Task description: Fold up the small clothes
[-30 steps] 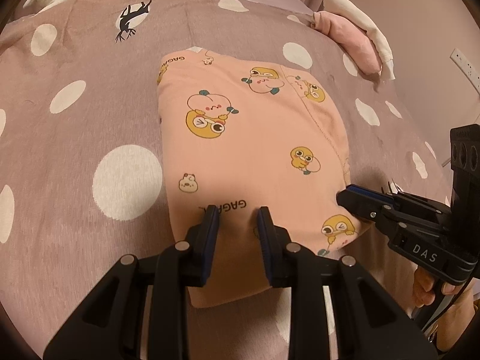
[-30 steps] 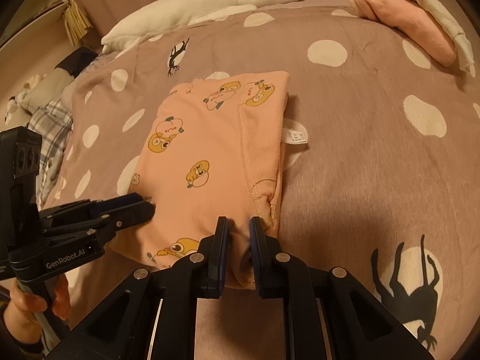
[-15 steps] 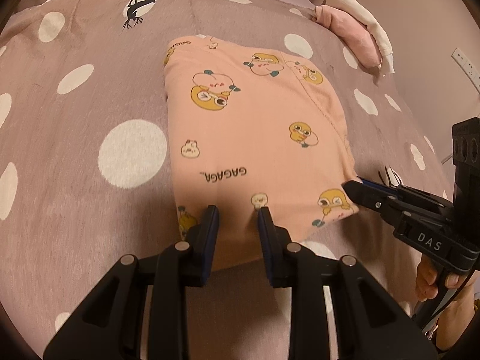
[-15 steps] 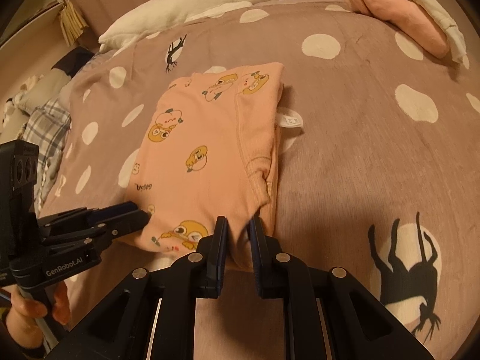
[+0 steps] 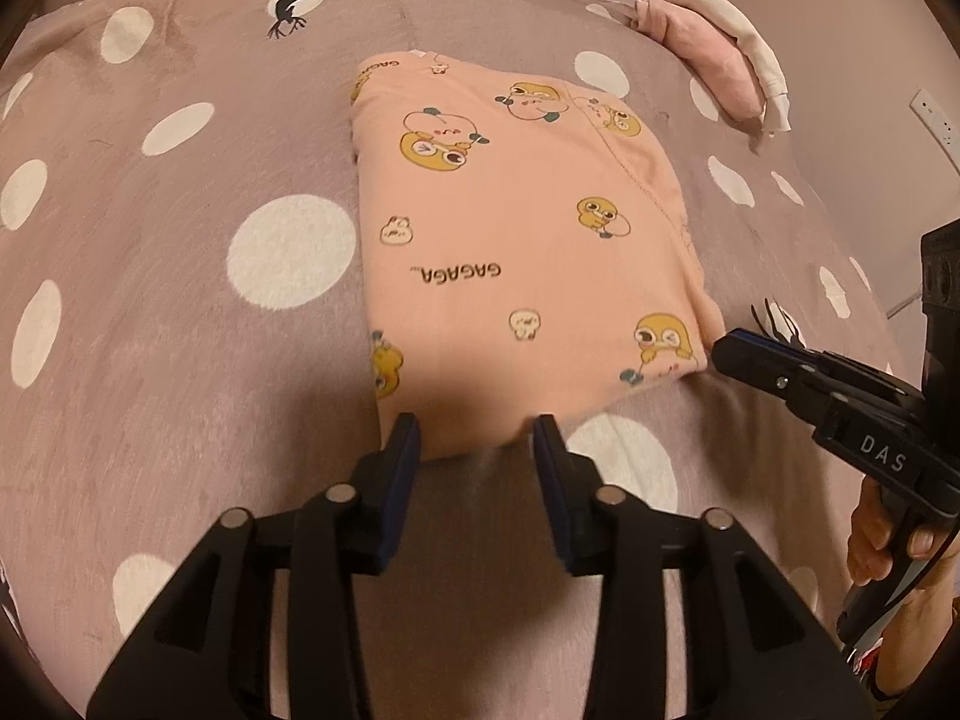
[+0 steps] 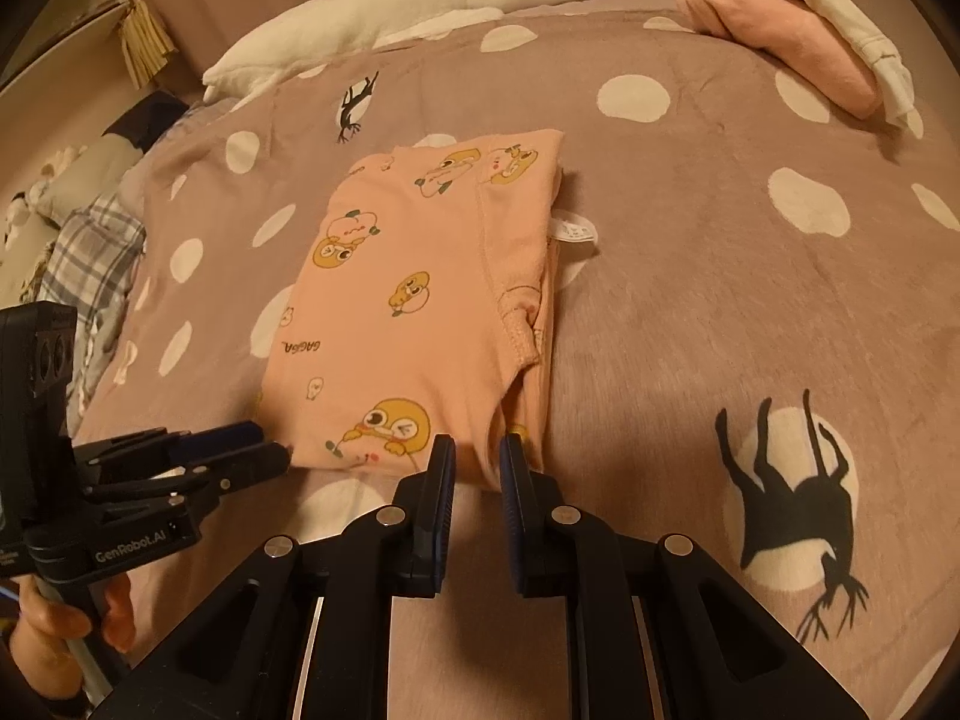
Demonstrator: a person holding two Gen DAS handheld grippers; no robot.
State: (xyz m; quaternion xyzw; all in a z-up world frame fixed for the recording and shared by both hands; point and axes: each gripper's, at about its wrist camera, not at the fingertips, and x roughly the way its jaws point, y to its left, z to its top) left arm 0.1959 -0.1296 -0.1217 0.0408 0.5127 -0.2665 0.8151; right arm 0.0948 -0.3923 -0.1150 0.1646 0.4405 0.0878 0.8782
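Observation:
A peach garment (image 5: 528, 240) printed with yellow ducks lies folded flat in a rectangle on the mauve polka-dot bedspread (image 5: 180, 300). My left gripper (image 5: 474, 441) stands at its near edge. Its jaws are opening, with the cloth's hem between the fingertips but not pressed by the pads. My right gripper (image 6: 477, 456) is shut to a narrow slit at the near right corner of the garment (image 6: 420, 300), and no cloth shows pinched. Each gripper appears in the other's view: the right gripper (image 5: 729, 348) beside the corner and the left gripper (image 6: 264, 450) at the near left.
A white care label (image 6: 576, 231) sticks out from the garment's right side. A folded pink and white pile (image 6: 792, 36) sits at the far right of the bed. A white goose plush (image 6: 420, 6) lies along the back, and plaid cloth (image 6: 90, 252) at the left edge.
Both grippers have drawn back over the garment to its near edge. The left jaws have widened. The garment lies flat as before.

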